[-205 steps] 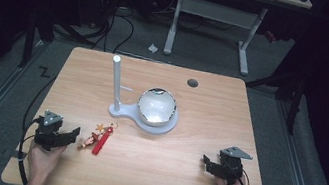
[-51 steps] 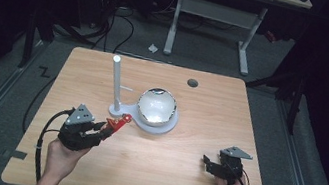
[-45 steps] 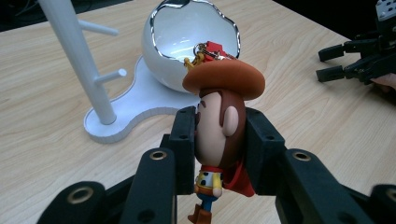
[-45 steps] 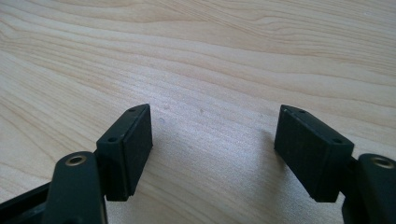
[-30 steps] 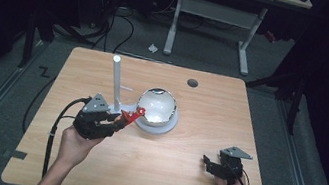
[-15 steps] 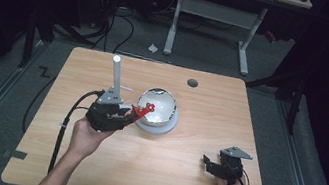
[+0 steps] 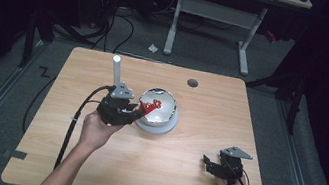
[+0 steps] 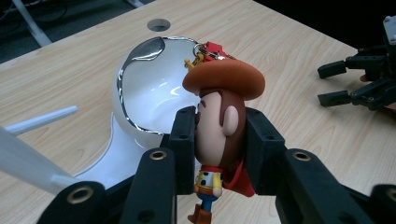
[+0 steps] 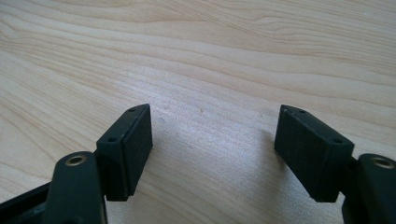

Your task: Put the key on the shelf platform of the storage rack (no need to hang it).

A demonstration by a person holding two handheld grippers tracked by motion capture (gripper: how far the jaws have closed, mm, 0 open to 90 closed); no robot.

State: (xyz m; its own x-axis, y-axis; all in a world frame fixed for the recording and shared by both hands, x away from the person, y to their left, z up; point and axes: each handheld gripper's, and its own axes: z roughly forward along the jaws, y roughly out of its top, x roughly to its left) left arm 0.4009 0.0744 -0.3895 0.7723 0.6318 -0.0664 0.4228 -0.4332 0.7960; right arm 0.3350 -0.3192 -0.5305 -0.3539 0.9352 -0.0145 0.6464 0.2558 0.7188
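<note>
From above, your left hand-held gripper (image 7: pixel 134 113) has carried the cowboy keychain (image 7: pixel 152 105) up from the bench (image 7: pixel 188 177) to the white bowl's (image 7: pixel 164 118) rim. Your left gripper view shows jaws clamped on the figure's head (image 8: pixel 219 126); no readable writing. Your right hand-held gripper (image 9: pixel 212 149) stays open, unmoved.

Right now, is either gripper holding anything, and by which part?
The left gripper holds the cowboy figure keychain by its head, between the fingers. The right gripper is open and holds nothing.
</note>
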